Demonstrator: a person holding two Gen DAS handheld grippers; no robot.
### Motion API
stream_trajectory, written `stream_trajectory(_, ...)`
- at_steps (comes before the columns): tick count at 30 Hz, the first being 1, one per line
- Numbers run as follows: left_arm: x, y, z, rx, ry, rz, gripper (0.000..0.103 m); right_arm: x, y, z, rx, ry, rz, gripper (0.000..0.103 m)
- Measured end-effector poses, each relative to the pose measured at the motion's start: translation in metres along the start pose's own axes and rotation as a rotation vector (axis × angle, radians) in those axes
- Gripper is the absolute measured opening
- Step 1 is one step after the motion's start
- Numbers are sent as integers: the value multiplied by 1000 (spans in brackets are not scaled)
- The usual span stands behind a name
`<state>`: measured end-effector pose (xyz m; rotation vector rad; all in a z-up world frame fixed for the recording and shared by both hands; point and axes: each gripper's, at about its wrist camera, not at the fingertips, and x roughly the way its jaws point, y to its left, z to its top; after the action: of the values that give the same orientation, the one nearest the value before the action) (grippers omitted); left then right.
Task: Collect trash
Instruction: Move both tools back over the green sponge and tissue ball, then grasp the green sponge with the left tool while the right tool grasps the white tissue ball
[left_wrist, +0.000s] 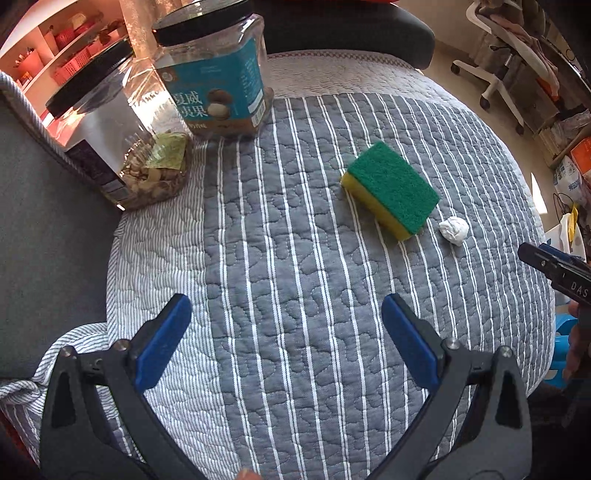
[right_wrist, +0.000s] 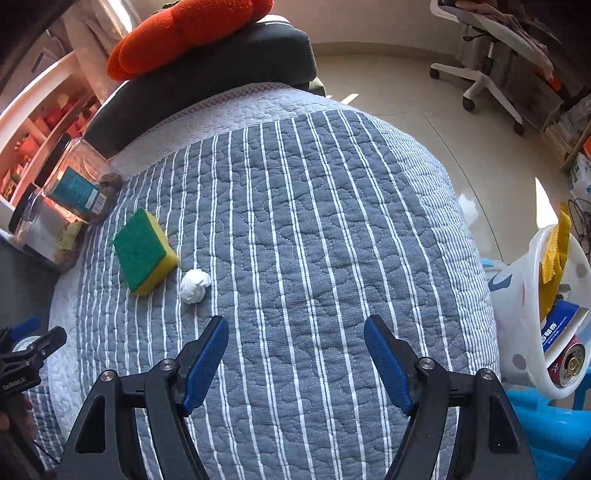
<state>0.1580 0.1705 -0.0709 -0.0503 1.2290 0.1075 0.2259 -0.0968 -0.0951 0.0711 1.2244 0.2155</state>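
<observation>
Both grippers hover over the striped quilt (right_wrist: 295, 221), nothing held.

Left gripper (left_wrist: 286, 321): jaws wide apart, empty, only quilt between the blue pads (left_wrist: 162, 339). It sits on the near-left part of the quilt, well apart from the trash.

Right gripper (right_wrist: 295, 347): jaws wide apart, empty too. Its left pad (right_wrist: 207, 358) is near the paper ball but not touching it.

Trash left on the quilt: one crumpled white paper ball (right_wrist: 195, 285), lying loose just beside the lower right corner of the sponge (right_wrist: 144, 251). A thin gap or light contact between them, can't tell which. In the left wrist view the same ball (left_wrist: 454, 229) is to the right of the sponge (left_wrist: 391, 190), far side from the left gripper.

Sponge: green scrub side up, yellow foam below, flat on the quilt.

Two clear jars with black lids stand at the quilt's back left edge: one with a teal label (left_wrist: 218, 70), one with nuts and a green packet in the bottom (left_wrist: 122, 140). They stand close together.

White bin (right_wrist: 543, 306) is off the quilt's right edge, tilted toward the camera. Inside: a yellow wrapper (right_wrist: 554, 258), a blue-and-white carton (right_wrist: 561, 325), a red can (right_wrist: 569, 363).

Orange cushion (right_wrist: 188, 33) sits on the dark armrest behind the quilt.
</observation>
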Motion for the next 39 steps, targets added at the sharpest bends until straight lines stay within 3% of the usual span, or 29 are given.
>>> stream_trajectory(9,4,7,0,-26,2,18,102,38,48,10,-45,26,65,75)
stream_trajectory(11,6,7,0,-25,2,31,102,45,57,11,-59,33,80,67)
stream_trajectory(13,9,7,1,-28,5,42,102,52,64,13,-71,41,101,53)
stream_trajectory(17,15,8,4,-43,3,56,102,64,72,17,-81,44,136,38)
stream_trajectory(19,16,6,7,-49,-11,46,102,70,74,18,-90,51,149,24)
stream_trajectory(21,18,0,12,-59,-21,29,102,73,75,18,-103,57,164,21)
stream_trajectory(28,32,-31,33,-102,-21,-45,102,51,61,25,-114,25,172,19)
stream_trajectory(33,47,-64,46,-133,-19,-57,102,28,34,30,-93,-9,149,20)
stream_trajectory(39,69,-87,59,-266,-13,-87,97,5,-8,32,-45,-35,127,20)
